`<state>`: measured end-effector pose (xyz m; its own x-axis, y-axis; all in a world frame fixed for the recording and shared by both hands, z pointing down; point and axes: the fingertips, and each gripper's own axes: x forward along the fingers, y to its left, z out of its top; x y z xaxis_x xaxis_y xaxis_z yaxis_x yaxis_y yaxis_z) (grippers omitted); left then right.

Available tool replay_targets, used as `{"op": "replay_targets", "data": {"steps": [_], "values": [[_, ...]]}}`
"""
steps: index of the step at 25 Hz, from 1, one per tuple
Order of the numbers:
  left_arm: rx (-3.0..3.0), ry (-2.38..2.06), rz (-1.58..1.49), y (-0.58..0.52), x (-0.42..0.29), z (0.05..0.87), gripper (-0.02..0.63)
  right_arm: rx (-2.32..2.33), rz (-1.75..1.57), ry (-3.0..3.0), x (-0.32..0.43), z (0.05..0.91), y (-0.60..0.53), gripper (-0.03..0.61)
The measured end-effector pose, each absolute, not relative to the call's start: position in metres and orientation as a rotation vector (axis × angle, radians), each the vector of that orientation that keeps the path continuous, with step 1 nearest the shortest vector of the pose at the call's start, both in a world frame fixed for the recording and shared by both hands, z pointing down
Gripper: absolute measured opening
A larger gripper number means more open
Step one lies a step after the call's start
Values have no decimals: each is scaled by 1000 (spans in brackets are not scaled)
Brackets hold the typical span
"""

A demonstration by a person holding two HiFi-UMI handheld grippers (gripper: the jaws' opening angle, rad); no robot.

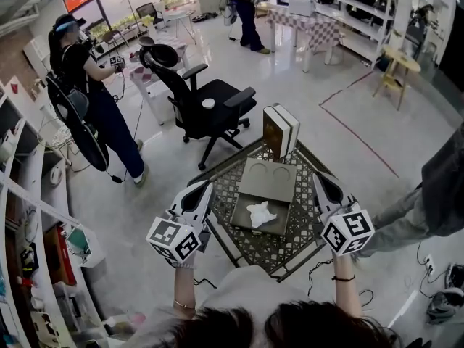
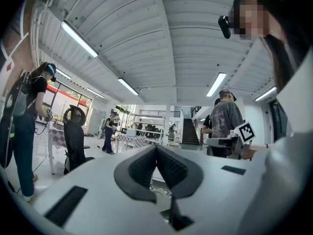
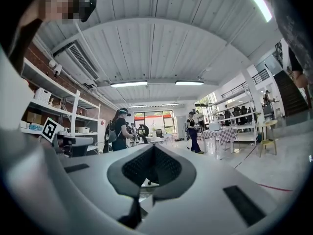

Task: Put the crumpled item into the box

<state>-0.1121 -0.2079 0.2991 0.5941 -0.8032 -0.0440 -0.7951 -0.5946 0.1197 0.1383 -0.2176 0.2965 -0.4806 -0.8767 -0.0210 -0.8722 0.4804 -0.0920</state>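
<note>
- Grippers: two. Left gripper [image 1: 204, 188], right gripper [image 1: 320, 180], one marker cube on each.
- Worktop [image 1: 293, 241]: one, near centre.
- Crumpled item [image 1: 261, 213]: one, white.
- Flat box halves: two. Near half [image 1: 281, 225], far half [image 1: 268, 180].
- Upright box [image 1: 281, 130]: one, at the worktop's far edge.
- Office chair [image 1: 206, 104]: one, far left.
- Other people: three. Left person [image 1: 90, 85], far person [image 1: 246, 9], right person [image 1: 438, 187].

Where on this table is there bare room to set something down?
Bare table shows at the near corner below the open box, and at the left corner between the box and the left hand-held gripper. The centre and far corner, where the upright box stands, are crowded.
</note>
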Motion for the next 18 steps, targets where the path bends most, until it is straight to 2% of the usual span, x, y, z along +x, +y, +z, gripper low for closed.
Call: {"op": "replay_targets", "data": {"steps": [18], "values": [[2753, -1339, -128, -200, -106, 298, 17, -1590, -91, 2632, 143, 298, -207, 21]]}}
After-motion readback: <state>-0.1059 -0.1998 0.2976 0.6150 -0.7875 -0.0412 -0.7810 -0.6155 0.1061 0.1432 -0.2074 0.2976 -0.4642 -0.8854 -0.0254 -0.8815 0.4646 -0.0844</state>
